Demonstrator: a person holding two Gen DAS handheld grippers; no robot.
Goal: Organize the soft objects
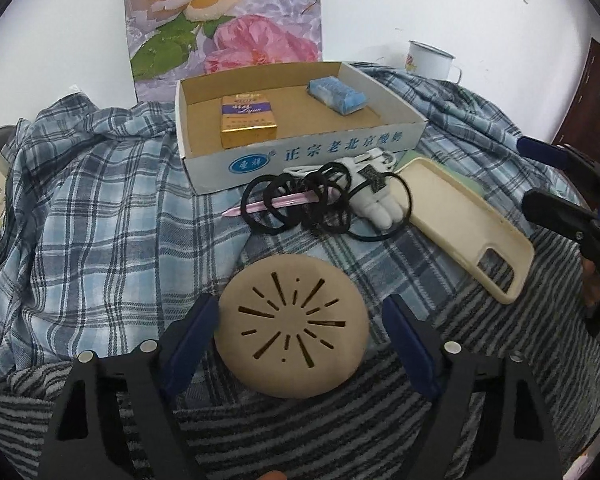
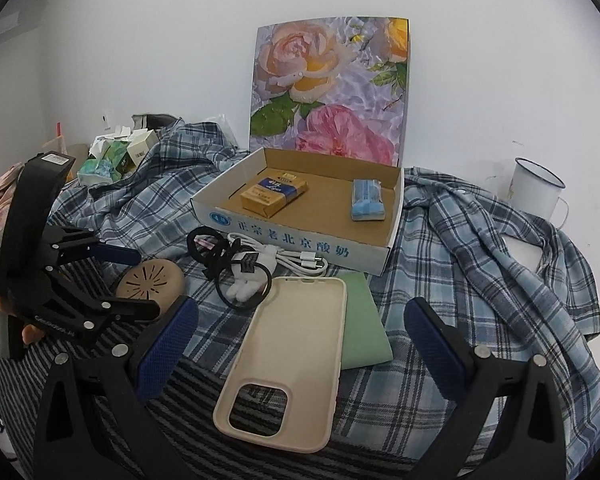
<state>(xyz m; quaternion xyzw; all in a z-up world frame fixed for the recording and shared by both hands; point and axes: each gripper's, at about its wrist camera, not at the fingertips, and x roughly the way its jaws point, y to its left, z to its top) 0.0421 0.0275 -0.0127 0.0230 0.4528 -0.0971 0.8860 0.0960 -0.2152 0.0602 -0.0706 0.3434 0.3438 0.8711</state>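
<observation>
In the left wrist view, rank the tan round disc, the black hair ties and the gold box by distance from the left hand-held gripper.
1. Tan round disc, between the left hand-held gripper fingers.
2. Black hair ties, mid-bed ahead.
3. Gold box, inside the cardboard tray, farthest.

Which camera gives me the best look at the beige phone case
The right wrist view. The beige phone case lies whole and centred between the open jaws, with its camera cutout nearest the lens and a green sheet tucked under its right edge. The left wrist view shows it only off to the right, smaller and skewed.
</observation>
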